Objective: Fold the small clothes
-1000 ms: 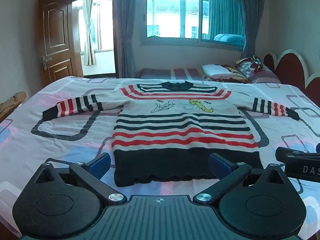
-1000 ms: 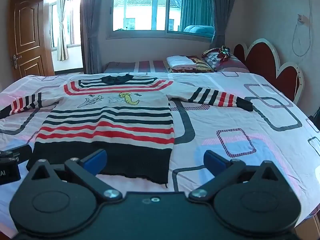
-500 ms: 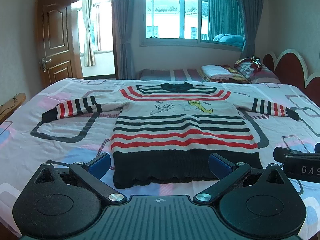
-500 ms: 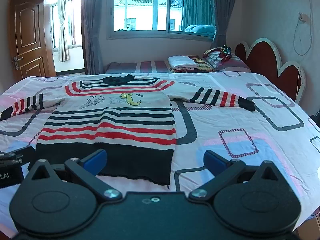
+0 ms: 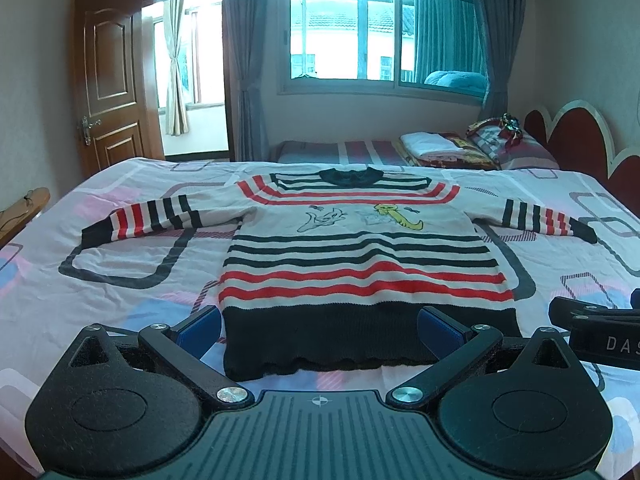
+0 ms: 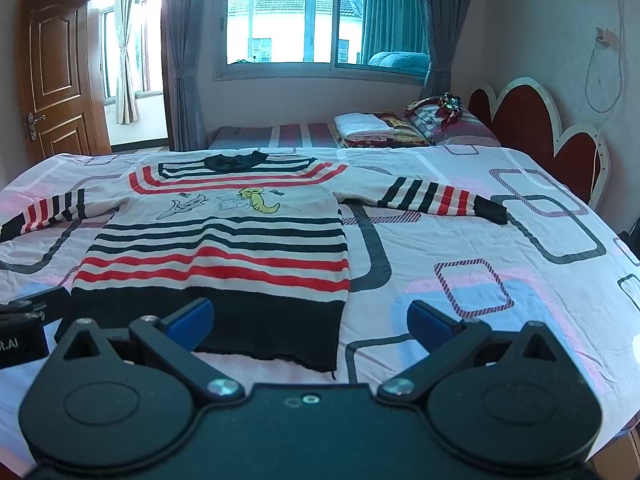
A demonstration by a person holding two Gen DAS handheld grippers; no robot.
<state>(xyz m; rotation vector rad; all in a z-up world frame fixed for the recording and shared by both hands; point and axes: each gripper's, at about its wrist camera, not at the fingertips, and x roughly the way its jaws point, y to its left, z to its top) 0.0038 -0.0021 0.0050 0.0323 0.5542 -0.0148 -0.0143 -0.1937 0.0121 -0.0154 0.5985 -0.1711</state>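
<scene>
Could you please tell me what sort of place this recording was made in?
Most likely a home bedroom: a striped sweater lies flat on a bed with a red headboard, under a curtained window.

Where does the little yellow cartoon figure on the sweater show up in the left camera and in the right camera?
Left wrist view: the yellow figure sits right of centre on the sweater's chest.
Right wrist view: the yellow figure sits left of centre, upper middle of the picture.
Shared landmark: the sweater's dark collar, just above it in both.
</scene>
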